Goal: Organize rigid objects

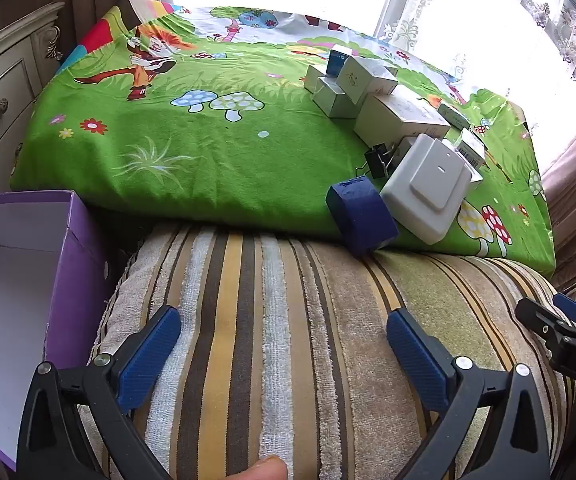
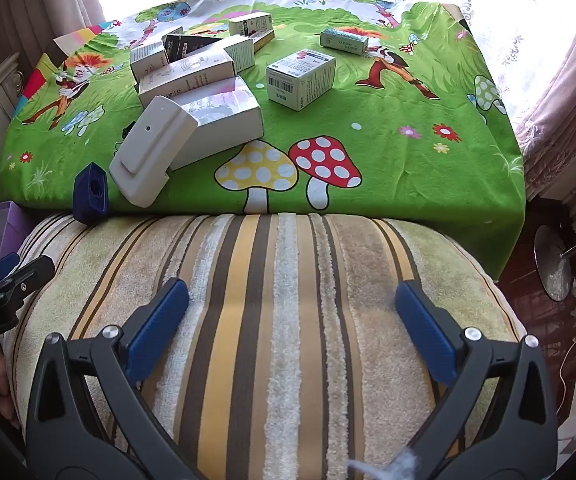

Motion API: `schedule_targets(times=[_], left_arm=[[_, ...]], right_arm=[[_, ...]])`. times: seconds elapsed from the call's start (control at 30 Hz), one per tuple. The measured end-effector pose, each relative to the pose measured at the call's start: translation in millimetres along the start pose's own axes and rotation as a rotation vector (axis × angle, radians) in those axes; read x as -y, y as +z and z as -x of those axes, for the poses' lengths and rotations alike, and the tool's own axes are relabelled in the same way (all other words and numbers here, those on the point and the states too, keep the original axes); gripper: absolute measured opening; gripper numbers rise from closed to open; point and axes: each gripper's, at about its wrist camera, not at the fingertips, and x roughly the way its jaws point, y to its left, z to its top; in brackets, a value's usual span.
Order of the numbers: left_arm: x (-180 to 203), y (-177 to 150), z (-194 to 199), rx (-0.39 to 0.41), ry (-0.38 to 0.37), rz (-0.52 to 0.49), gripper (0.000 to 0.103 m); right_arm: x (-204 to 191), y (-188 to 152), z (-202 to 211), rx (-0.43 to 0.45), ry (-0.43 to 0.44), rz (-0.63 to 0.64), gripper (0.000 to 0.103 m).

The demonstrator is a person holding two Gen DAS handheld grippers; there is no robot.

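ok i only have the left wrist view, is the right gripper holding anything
Observer: No. The right gripper has its jaws wide open above the striped towelling cushion, with nothing between them.
Operator: and the dark blue plastic block at the cloth edge, any opening in it
Observer: Yes, there is a round hole in the face turned towards the right wrist camera.

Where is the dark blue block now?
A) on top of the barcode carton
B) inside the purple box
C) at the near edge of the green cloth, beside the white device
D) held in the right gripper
C: the blue block sits at the cloth edge beside the white device; both grippers are open.
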Motion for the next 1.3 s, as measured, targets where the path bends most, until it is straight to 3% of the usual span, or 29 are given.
schedule_targets(times=[1.3], left_arm=[[-3.7,7.4,4.5,-0.019,-0.022,0.001,0.103]], right_arm=[[1.7,0.1,-0.2,-0.002,0.005,-0.003,0.103]])
